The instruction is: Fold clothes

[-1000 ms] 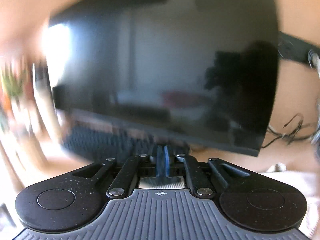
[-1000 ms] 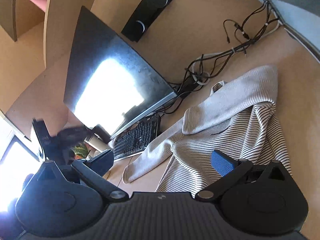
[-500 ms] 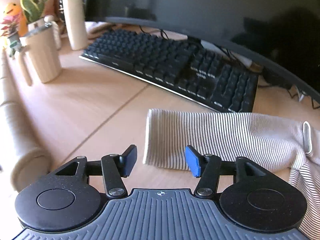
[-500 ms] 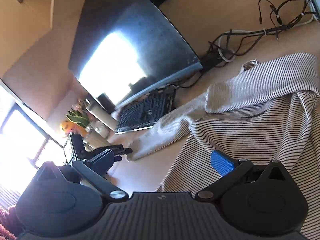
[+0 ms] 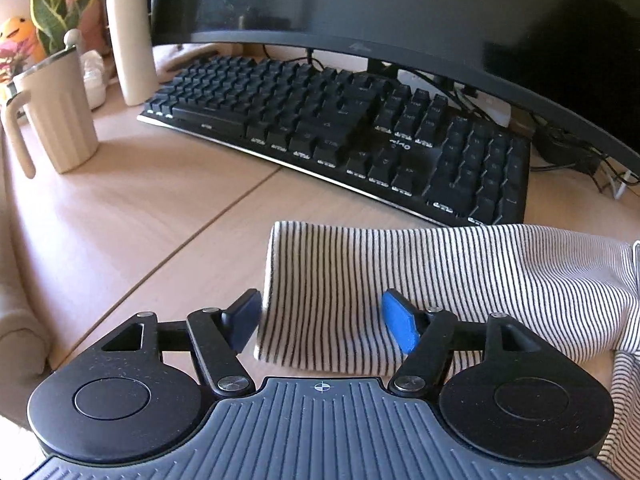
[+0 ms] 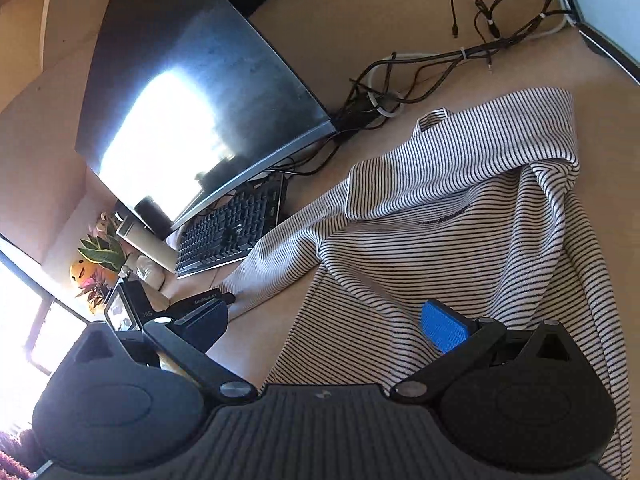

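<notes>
A striped garment (image 6: 460, 216) is shown spread on a wooden desk (image 5: 160, 216), rumpled and partly folded over itself; its sleeve (image 5: 360, 280) is stretched toward the left, the cuff end lying just near of a black keyboard (image 5: 360, 136). In the left wrist view the left gripper (image 5: 320, 314) is seen with its jaws wide, set to either side of the cuff end; the dark pad is just beside the cuff edge, and the blue pad (image 5: 398, 326) lies over the striped cloth; whether cloth is touched cannot be told. The whole body of the garment is shown only in the right wrist view, where the right gripper (image 6: 332, 322) is held above the near part of the cloth, jaws wide, nothing between them; the left gripper (image 6: 200, 312) is also seen there at the sleeve end. Behind the keyboard a curved monitor (image 5: 400, 8) is stood; a beige mug (image 5: 60, 116), a tall flask (image 5: 130, 36) and a potted plant (image 5: 52, 16) are placed at the far left; a tangle of cables (image 6: 420, 76) is laid to the right of the monitor, far of the garment.
</notes>
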